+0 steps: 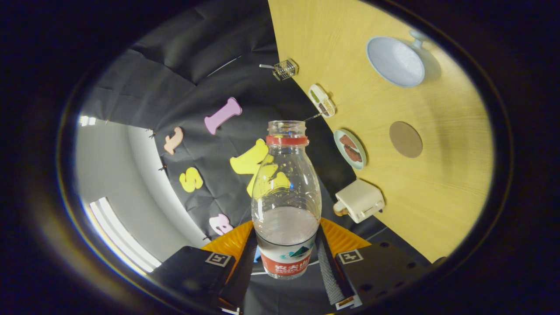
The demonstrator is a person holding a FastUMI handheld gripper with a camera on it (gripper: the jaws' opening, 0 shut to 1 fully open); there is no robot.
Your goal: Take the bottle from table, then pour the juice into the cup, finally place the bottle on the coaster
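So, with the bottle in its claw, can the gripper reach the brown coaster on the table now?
Probably yes. The claw is shut on the bottle, and the coaster lies on open table; the plate and white box sit beside the way, not on it.

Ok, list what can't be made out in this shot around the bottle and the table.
- Bottle, gripper view: its base sits low between the tongs, whose fingers cover its sides, so the bottom edge is hidden.
- Coaster: shows as a flat disc; material unclear.
- Small wire basket at the table edge: too small to tell contents.
- Cup: only its inside shows; liquid level unreadable.
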